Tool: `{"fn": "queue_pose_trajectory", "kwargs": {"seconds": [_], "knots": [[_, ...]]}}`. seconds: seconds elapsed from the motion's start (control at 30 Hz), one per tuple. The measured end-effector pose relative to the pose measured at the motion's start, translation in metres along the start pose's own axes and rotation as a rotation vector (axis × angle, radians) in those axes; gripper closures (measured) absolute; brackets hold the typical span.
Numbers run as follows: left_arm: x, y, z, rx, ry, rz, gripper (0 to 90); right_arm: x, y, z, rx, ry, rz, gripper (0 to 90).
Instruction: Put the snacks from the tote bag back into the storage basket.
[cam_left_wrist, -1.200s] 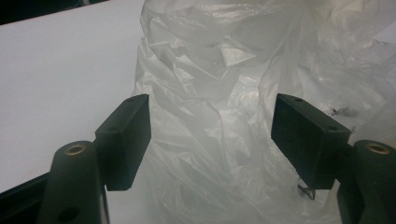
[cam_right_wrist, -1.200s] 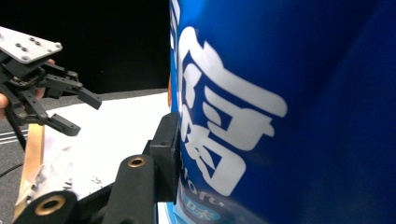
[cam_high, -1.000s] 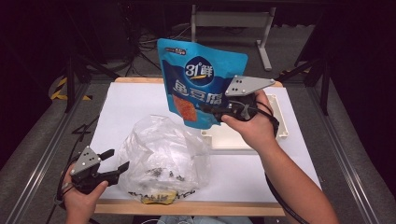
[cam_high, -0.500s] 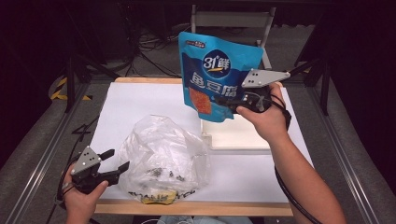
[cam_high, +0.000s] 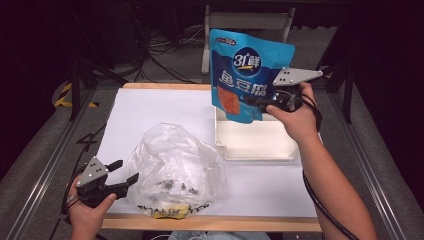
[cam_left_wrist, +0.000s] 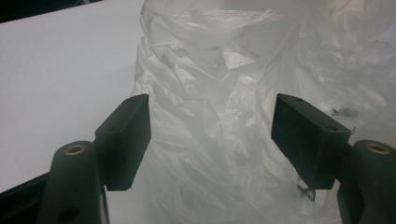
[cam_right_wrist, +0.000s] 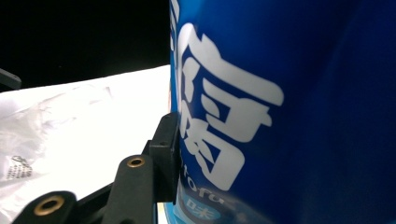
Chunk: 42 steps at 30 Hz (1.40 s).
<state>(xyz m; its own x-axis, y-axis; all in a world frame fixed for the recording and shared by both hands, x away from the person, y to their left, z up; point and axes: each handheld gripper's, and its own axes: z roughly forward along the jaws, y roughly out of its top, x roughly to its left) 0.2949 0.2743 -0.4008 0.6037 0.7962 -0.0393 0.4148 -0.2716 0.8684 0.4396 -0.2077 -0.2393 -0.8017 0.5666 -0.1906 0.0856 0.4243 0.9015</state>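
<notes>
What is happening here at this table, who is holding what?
A person works with two tongs. The right tongs are shut on a blue snack pouch, held upright in the air above a white tray. The left tongs are open beside a crumpled clear plastic bag on the white table, not gripping it.

From my station I see a white-topped surface with a pale wooden edge (cam_high: 165, 86) under bright light, while the room around it is dark. Grey carpeted floor (cam_high: 35, 150) lies on both sides. Black cables (cam_high: 160, 60) trail behind, beside what may be a grey metal stand (cam_high: 247, 20). Yellow-black hazard tape (cam_high: 64, 95) marks the left floor.
</notes>
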Motion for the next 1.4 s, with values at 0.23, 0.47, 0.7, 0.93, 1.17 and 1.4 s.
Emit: {"fn": "queue_pose_trajectory", "kwargs": {"seconds": [0.23,0.47,0.7,0.93,1.17,1.4], "knots": [[0.0,0.0,0.0,0.003,0.0,0.001,29.7,-0.017,-0.012,0.001,0.005,-0.018,0.021,56.6],[0.0,0.0,0.001,0.004,-0.001,0.0,29.8,-0.031,-0.034,0.007,0.026,-0.032,0.05,56.6],[0.0,0.0,0.001,0.007,0.001,0.0,29.7,-0.036,-0.054,0.014,0.023,-0.041,0.06,56.6],[0.0,0.0,0.002,0.013,-0.001,0.003,29.7,-0.039,-0.073,0.025,0.062,-0.043,0.068,56.6],[0.0,-0.001,0.001,0.01,0.002,-0.001,29.7,-0.043,-0.09,0.036,0.075,-0.05,0.086,56.8],[0.0,-0.001,0.001,0.009,0.003,-0.001,29.6,-0.046,-0.104,0.044,0.088,-0.056,0.106,56.8]]}}
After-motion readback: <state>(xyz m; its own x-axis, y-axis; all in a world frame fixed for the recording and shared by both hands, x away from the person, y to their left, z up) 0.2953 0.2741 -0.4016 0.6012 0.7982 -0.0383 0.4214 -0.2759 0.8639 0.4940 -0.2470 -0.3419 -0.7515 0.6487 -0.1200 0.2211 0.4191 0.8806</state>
